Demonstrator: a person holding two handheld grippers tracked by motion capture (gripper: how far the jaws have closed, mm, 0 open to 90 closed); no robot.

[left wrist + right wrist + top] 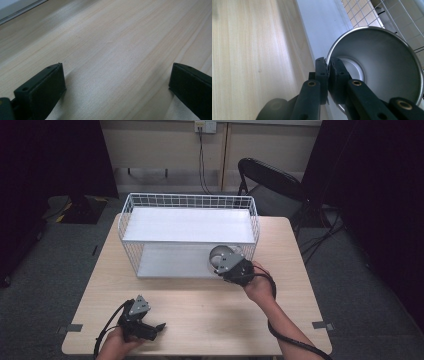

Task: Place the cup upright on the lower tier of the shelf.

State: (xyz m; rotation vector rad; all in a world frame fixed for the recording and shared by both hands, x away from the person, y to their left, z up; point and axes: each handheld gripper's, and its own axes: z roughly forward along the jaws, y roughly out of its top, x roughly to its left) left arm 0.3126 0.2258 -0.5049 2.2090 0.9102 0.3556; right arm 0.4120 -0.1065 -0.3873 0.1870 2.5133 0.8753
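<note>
Steel bowl (377, 67) rim pinched in right claw (328, 65); left claw (116, 82) wide open, empty.

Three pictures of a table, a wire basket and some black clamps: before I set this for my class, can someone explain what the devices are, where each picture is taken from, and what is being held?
No robot is here: a person holds a hand-operated clamp tool in each hand. The high view looks down on a wooden table bearing a white wire basket, which lies on its side and has a white shelf.

The other two pictures come from small cameras riding on the tools, looking along their black jaws. The left gripper rests near the table's front edge; its view shows the jaws wide apart over bare wood, holding nothing. The right gripper is at the basket's open front, its jaws pinched shut on the rim of a shiny metal bowl, one jaw inside and one outside.
</note>
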